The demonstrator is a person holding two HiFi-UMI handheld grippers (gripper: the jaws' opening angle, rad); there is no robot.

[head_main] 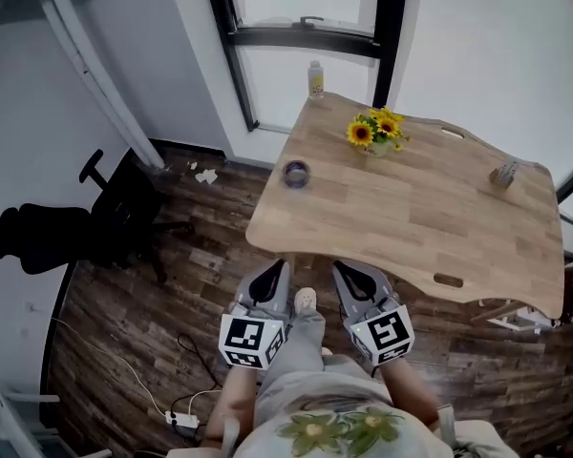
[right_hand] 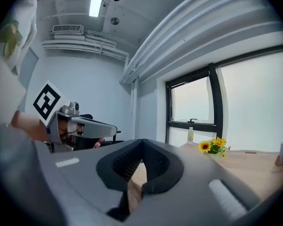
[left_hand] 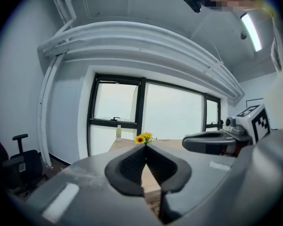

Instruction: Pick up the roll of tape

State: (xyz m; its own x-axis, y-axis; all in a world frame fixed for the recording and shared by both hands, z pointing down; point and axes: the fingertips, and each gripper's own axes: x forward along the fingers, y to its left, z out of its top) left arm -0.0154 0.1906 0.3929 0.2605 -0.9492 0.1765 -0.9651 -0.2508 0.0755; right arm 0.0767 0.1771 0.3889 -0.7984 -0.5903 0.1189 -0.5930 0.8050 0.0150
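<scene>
Near the table (head_main: 411, 219) corner, tape roll (head_main: 296, 173)

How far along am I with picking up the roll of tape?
Nothing done yet: the roll of tape lies untouched near the left edge of the table. In hand: nothing; the left gripper and right gripper are shut, empty, held short of its near edge. Left: reach over, open the fingers, close on the tape, lift.

Office: wooden desk (head_main: 430, 208), swivel chair (head_main: 86, 222)

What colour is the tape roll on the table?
The tape roll is purple; it shows best in the head view.
</scene>
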